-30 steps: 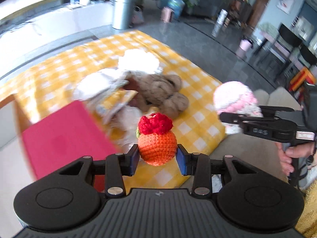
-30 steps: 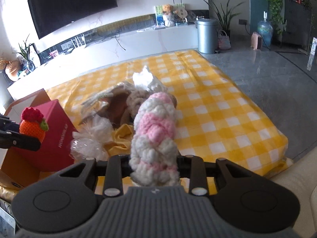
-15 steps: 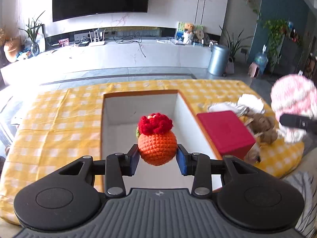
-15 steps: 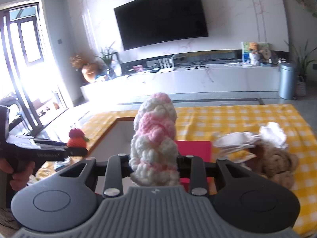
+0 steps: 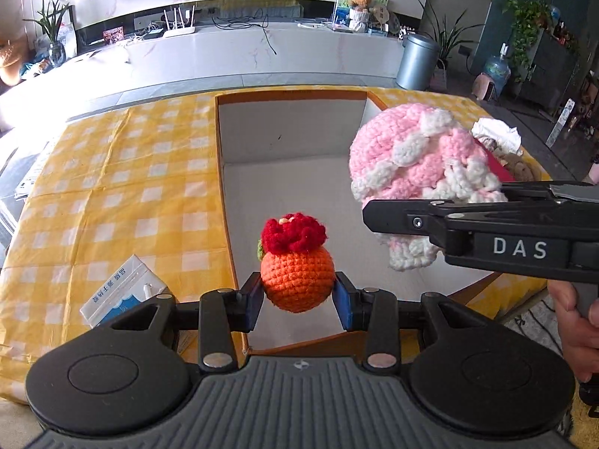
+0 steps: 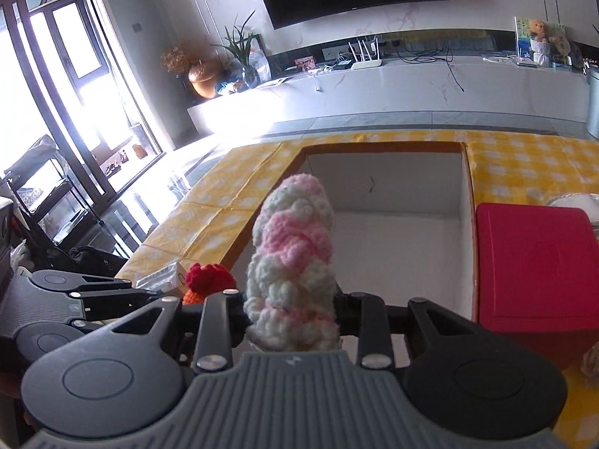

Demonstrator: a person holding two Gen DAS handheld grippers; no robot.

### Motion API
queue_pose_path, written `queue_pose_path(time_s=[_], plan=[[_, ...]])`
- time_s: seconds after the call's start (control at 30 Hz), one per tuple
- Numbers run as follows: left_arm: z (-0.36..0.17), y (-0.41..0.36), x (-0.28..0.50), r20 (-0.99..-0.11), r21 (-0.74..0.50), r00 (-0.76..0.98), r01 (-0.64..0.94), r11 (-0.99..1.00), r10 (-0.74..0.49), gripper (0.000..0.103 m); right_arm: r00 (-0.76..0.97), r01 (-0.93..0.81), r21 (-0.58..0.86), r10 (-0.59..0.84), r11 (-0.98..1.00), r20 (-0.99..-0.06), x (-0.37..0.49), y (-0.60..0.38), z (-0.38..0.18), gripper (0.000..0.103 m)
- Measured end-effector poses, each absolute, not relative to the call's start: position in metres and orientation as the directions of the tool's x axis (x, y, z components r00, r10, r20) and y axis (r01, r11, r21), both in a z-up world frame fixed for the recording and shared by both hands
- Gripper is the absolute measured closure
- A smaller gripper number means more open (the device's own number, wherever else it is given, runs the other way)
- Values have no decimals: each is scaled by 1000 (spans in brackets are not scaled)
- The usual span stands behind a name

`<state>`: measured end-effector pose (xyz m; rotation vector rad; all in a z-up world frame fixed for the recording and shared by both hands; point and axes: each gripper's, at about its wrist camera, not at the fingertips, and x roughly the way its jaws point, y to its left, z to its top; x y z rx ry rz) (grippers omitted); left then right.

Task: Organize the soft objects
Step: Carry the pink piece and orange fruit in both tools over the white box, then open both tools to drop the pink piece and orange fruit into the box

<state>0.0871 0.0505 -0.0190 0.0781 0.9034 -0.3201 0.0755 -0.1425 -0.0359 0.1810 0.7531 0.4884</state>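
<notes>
My left gripper [image 5: 298, 299] is shut on an orange crochet ball with a red top [image 5: 295, 269] and holds it above the near edge of an open cardboard box [image 5: 292, 172] with a white, bare inside. My right gripper [image 6: 294, 318] is shut on a pink and white crochet piece [image 6: 294, 262], held over the box's near side [image 6: 393, 224]. The pink piece also shows in the left wrist view [image 5: 419, 164], to the right of the orange ball. The orange ball shows at the lower left of the right wrist view [image 6: 204, 284].
A yellow checked cloth [image 5: 112, 187] covers the table. A red box [image 6: 535, 258] stands right of the cardboard box. A white and blue tissue pack [image 5: 119, 288] lies left of it. Brown plush and white wrappers [image 5: 501, 142] lie further right.
Both grippers have swung left from the pile of soft things to the open cardboard box, each carrying its crochet item. The right gripper has come in close beside the left one.
</notes>
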Motion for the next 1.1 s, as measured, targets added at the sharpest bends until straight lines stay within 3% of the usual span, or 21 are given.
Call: queue_pose_path(time_s=[0.23, 0.5, 0.7, 0.77, 0.93, 1.1], plan=[[-30, 37, 81, -811, 8, 556, 319, 948, -180, 58, 584, -355, 318, 474, 879, -659, 82, -139, -59, 72], [-28, 45, 75, -822, 5, 543, 306, 952, -170, 57, 501, -353, 332, 476, 875, -722, 111, -122, -79, 72], [-16, 55, 69, -817, -28, 538, 318, 948, -204, 49, 464, -383, 298, 461, 874, -756, 121, -107, -83, 72], [-7, 61, 63, -814, -58, 528, 337, 940, -240, 37, 434, -391, 294, 457, 872, -777, 126, -103, -86, 72], [18, 83, 48, -737, -72, 630, 284, 956, -243, 29, 374, -432, 277, 450, 858, -811, 132, -87, -93, 72], [25, 98, 49, -632, -70, 763, 116, 991, -134, 19, 358, -425, 249, 414, 870, -837, 132, -80, -93, 70]])
